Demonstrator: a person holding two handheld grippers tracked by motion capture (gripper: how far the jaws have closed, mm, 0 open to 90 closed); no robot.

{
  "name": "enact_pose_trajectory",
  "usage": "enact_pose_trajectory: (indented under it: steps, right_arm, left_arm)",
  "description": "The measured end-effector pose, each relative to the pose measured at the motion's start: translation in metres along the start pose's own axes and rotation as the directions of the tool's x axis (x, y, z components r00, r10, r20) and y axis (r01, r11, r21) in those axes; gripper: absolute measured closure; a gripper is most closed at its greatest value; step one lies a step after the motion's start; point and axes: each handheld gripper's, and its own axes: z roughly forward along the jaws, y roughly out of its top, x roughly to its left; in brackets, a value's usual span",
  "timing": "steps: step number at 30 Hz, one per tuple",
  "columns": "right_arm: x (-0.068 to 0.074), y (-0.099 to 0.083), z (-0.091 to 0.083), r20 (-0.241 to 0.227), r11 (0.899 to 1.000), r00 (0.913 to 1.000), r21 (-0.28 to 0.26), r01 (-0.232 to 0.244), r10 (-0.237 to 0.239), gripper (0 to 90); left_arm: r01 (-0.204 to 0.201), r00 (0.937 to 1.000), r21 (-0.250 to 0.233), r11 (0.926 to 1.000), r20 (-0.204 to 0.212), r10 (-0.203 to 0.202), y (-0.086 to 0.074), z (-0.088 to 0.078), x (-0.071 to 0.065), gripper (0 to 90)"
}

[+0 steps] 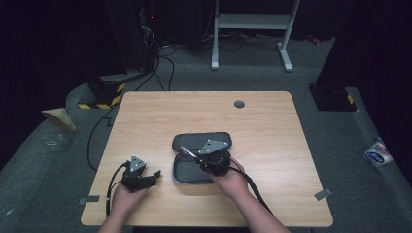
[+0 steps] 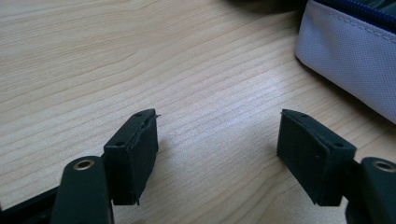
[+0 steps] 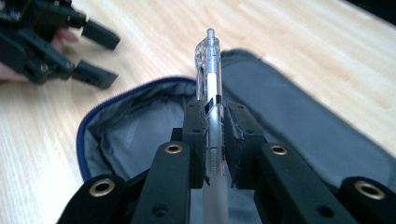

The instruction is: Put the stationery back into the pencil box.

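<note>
A grey pencil case [image 1: 201, 141] with a blue zip lies open in the middle of the wooden table [image 1: 262, 126]. My right gripper [image 1: 198, 158] hovers over the case's lower half, shut on a clear pen [image 1: 188, 152]. In the right gripper view the pen [image 3: 210, 70] stands out past the pads [image 3: 195, 122], its clicker end pointing away over the open case [image 3: 130, 126]. My left gripper [image 1: 156, 175] rests on the table left of the case, open with nothing between its jaws. In its own view this left gripper [image 2: 217, 140] faces bare wood, with the case's grey wall [image 2: 355, 60] at the upper right.
A round cable hole [image 1: 239, 104] sits near the table's far edge. Tape marks [image 1: 323, 194] lie at the near corners. Beyond the table stand a white desk frame [image 1: 252, 22] and a black-and-yellow striped base [image 1: 104, 94]. A white packet [image 1: 378, 153] lies on the floor at right.
</note>
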Motion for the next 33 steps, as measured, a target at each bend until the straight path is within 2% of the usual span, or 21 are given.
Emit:
enact_pose_trajectory:
  steps: [6, 13, 15, 19, 24, 28, 31, 32, 33]
  right_arm:
    - [-0.001, -0.008, 0.012, -0.022, 0.998, 0.9997, 0.057, 0.009, -0.008, 78.6]
    - [-0.001, -0.012, 0.017, -0.029, 0.995, 0.9992, 0.092, 0.03, -0.027, 78.4]
    - [0.001, -0.014, 0.02, -0.031, 0.992, 0.9988, 0.116, 0.04, -0.037, 76.2]
    - [0.002, -0.014, 0.02, -0.024, 0.994, 0.999, 0.105, 0.04, -0.038, 72.5]
    - [0.001, -0.013, 0.012, -0.012, 0.997, 0.9998, 0.074, 0.018, -0.017, 70.0]
    - [-0.003, -0.017, -0.002, 0.022, 0.999, 0.9995, 0.024, -0.025, 0.025, 63.8]
    - [-0.005, -0.022, -0.008, 0.033, 0.999, 0.9988, -0.001, -0.037, 0.037, 58.4]
    - [-0.009, -0.028, -0.012, 0.041, 0.998, 0.9973, -0.02, -0.06, 0.06, 55.2]
    - [-0.011, -0.031, -0.015, 0.048, 0.998, 0.9965, -0.018, -0.068, 0.069, 53.2]
  left_arm:
    - [-0.001, 1.0, 0.0, 1.0, 0.0, 0.001, 0.0, 0.0, 0.0, 29.2]
    - [-0.001, 1.0, 0.0, 1.0, 0.0, 0.001, 0.0, 0.0, 0.0, 29.2]
    - [-0.003, 1.0, 0.0, 1.0, 0.0, 0.003, 0.0, 0.0, 0.0, 29.2]
    - [0.0, 1.0, 0.001, 1.0, 0.001, 0.0, 0.0, 0.0, 0.0, 29.2]
    - [-0.002, 1.0, 0.0, 1.0, 0.0, 0.002, 0.0, 0.0, 0.0, 29.2]
    - [-0.003, 1.0, 0.002, 1.0, 0.001, 0.003, 0.0, 0.0, 0.0, 29.2]
    - [-0.003, 1.0, 0.002, 1.0, 0.0, 0.003, 0.0, 0.0, 0.0, 29.2]
    - [-0.002, 1.0, 0.002, 1.0, 0.0, 0.002, 0.0, 0.0, 0.0, 29.3]
    - [-0.001, 1.0, 0.002, 1.0, -0.001, 0.001, 0.0, 0.0, 0.0, 29.3]
